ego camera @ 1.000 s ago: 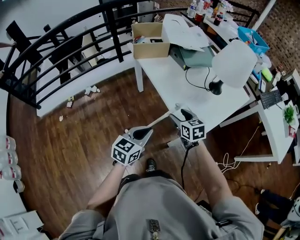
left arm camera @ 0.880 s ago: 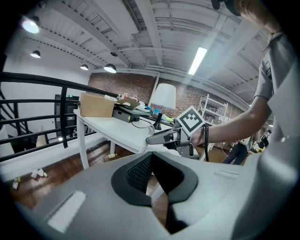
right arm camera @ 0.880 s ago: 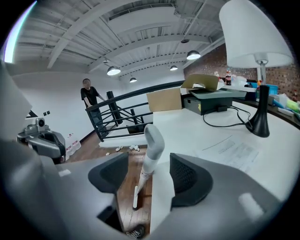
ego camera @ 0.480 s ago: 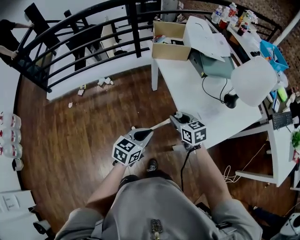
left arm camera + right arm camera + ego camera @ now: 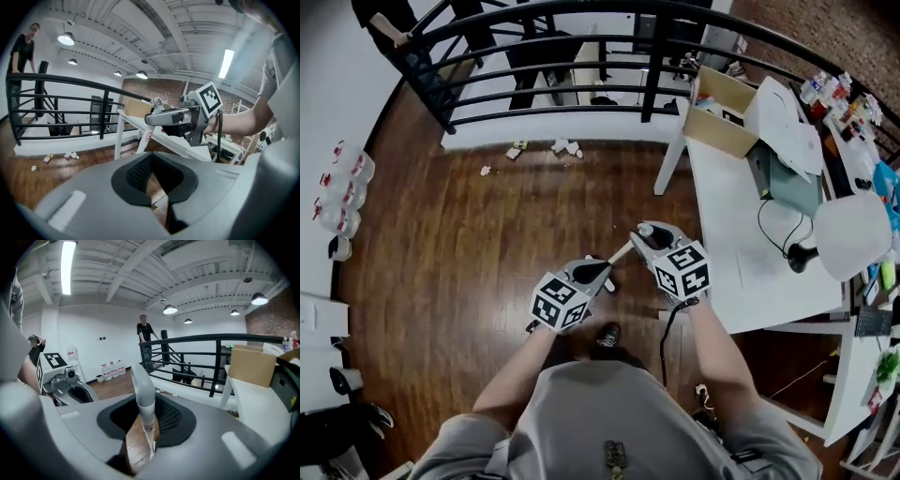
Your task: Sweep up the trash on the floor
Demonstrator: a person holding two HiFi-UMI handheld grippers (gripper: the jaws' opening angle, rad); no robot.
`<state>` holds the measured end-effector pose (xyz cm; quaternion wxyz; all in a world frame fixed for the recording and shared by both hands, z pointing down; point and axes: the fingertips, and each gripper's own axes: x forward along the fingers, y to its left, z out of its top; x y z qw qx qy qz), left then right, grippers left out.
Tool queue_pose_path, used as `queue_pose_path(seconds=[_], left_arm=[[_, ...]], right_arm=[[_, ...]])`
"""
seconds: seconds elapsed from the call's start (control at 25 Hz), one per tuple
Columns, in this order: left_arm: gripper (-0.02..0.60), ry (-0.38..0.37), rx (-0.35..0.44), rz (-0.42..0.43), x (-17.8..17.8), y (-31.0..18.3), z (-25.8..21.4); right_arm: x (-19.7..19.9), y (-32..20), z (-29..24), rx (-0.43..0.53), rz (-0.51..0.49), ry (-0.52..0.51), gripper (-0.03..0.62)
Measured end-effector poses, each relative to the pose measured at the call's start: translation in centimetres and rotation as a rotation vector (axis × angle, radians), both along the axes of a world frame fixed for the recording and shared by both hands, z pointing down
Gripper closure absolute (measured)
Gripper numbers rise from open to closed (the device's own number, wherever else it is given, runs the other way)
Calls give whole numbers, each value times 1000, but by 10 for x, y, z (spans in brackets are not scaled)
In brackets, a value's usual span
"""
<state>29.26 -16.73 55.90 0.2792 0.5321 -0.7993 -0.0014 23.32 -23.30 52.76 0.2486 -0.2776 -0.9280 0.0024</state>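
Head view, with the person's shoe (image 5: pixel 604 334) at 6 o'clock. At centre, the left gripper (image 5: pixel 598 273) and right gripper (image 5: pixel 645 232) sit side by side. A handle (image 5: pixel 621 251) lies between the right one's jaws and runs toward 8 o'clock, ending beside the left one. Trash (image 5: pixel 566 147) lies on the floor (image 5: pixel 469 281) at 11 to 12 o'clock, just before the railing (image 5: pixel 581 64). The table (image 5: pixel 727 216) is at 3 o'clock, with a box (image 5: pixel 712 139) on its far end at 1 o'clock. Bottles (image 5: pixel 342 192) stand at 9 o'clock.

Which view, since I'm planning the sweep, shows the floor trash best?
The head view: from above, all the trash lies scattered by the railing. The left gripper view shows it small, low at the left. The right gripper view, partly blocked by the handle, barely shows it.
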Motion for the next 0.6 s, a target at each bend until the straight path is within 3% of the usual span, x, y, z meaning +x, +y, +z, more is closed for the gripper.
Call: queue_pose_path(seconds=[0.32,0.48,0.6], left_arm=[[577,-2,30,-157,-24,95,-3],[575,22,39,-149,-33,118,16],[507,35,28,-145,-42,143,27]], right_arm=[[-27,108,-41,47,-178,-50,497],[-35,147,-73,46,-222,-64,496],[-41,185,-102,18,-248,-81,496]])
